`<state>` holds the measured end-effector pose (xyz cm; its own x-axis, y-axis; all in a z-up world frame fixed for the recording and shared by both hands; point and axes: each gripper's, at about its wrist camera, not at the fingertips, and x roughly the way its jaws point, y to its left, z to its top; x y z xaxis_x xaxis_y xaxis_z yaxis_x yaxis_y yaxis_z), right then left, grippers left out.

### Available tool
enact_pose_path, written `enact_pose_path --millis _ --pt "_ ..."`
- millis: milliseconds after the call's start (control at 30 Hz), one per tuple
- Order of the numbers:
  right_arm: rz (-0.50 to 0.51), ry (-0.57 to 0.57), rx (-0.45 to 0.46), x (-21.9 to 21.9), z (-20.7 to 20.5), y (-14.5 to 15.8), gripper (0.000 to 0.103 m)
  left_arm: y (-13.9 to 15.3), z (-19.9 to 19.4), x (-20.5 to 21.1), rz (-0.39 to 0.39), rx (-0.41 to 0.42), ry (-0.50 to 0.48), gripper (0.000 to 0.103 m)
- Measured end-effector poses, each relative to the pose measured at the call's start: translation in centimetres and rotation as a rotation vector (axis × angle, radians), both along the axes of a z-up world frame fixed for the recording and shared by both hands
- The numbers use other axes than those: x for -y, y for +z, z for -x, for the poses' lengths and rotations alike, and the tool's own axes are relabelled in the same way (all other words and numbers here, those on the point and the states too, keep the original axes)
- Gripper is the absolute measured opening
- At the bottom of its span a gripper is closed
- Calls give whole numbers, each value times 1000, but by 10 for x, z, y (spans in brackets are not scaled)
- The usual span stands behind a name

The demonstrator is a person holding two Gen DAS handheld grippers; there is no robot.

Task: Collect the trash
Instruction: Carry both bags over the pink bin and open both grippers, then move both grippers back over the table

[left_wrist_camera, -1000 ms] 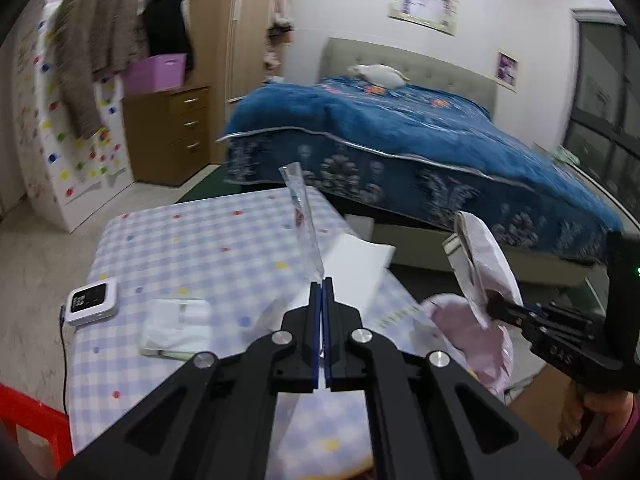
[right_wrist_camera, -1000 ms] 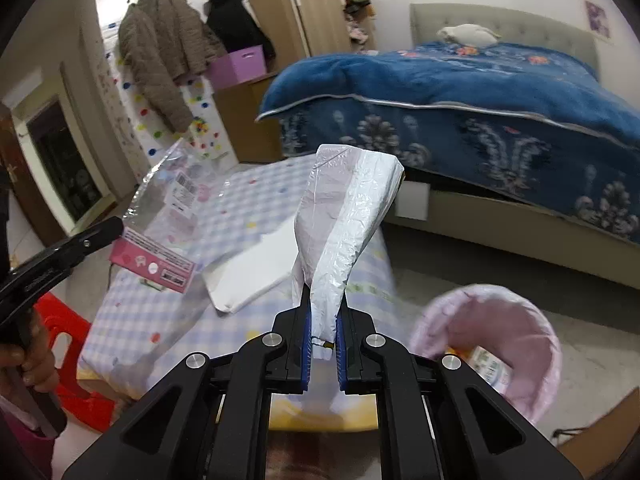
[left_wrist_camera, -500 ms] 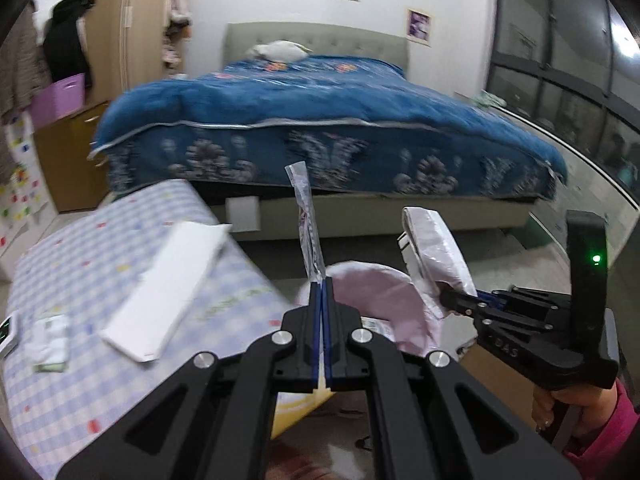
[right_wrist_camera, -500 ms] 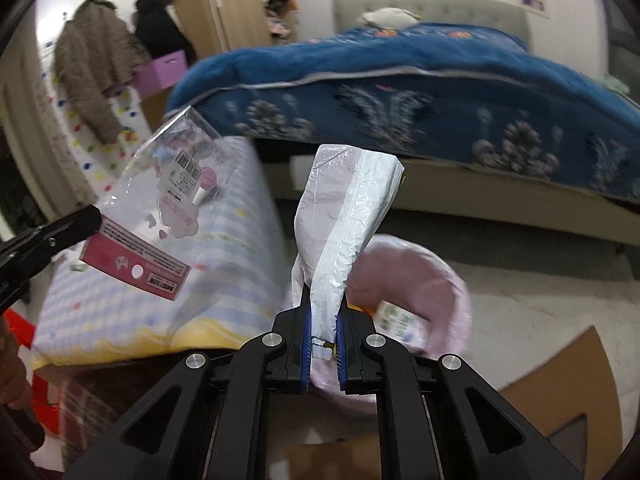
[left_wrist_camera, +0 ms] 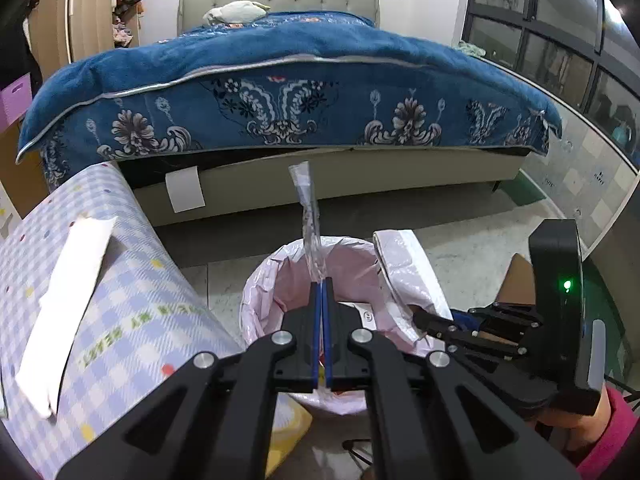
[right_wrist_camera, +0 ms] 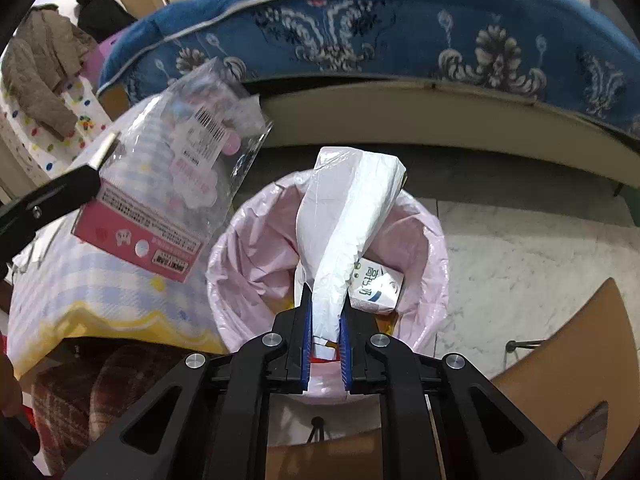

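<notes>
A: Take the trash bin (left_wrist_camera: 260, 292) with the pink liner as the landmark. Where are the two tools?

B: Both are above its mouth. The left gripper (left_wrist_camera: 321, 284) has its blue-padded fingers pressed together on the bottom edge of a clear plastic wrapper (left_wrist_camera: 307, 208), which stands edge-on and upright over the opening in the left wrist view. In the right wrist view the same wrapper (right_wrist_camera: 192, 160) shows its flat face: see-through film, a barcode label, a pink printed card at the lower end, hanging over the bin's left rim.

A: And the right one?

B: The right gripper (right_wrist_camera: 325, 300) pinches a white plastic mailer bag (right_wrist_camera: 352, 216) near its lower end; the bag rises above the bin's centre. From the left wrist camera, that bag (left_wrist_camera: 408, 268) sits over the bin's right rim, with the right gripper (left_wrist_camera: 420, 314) reaching in from the right.

A: Anything inside the bin already?

B: A small white carton (right_wrist_camera: 376, 284) with blue print lies against the liner, low in the bin.

A: What surrounds the bin?

B: To its left, touching or nearly so, a table with a blue-checked cloth (left_wrist_camera: 132, 280) carrying a flat white packet (left_wrist_camera: 68, 280). Behind the bin, a bed with a blue patterned blanket (left_wrist_camera: 280, 92). To its right, brown cardboard (right_wrist_camera: 568, 368) on the pale floor.
</notes>
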<state>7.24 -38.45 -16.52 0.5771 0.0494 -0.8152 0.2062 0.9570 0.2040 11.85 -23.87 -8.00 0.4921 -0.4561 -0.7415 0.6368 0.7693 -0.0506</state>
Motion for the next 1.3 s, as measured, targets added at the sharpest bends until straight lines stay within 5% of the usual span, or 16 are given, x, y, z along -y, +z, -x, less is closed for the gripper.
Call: enact_pose_path --millis 133,200,267,800,1300 --pt "-7 0 -13 2 -12 -10 19 -7 -13 6 -10 -5 7 4" --pt "-10 -6 -17 3 -15 -12 31 -8 -17 5 -13 -6 20 28" --pt "-15 -21 -18 7 -15 -14 43 -6 -19 -2 -13 2 46 40" --pt "-4 -66 122 -8 40 60 43 20 31 -89 -11 25 157 44" --pt "75 221 160 -151 13 107 43 40 49 -226 -15 80 408 62"
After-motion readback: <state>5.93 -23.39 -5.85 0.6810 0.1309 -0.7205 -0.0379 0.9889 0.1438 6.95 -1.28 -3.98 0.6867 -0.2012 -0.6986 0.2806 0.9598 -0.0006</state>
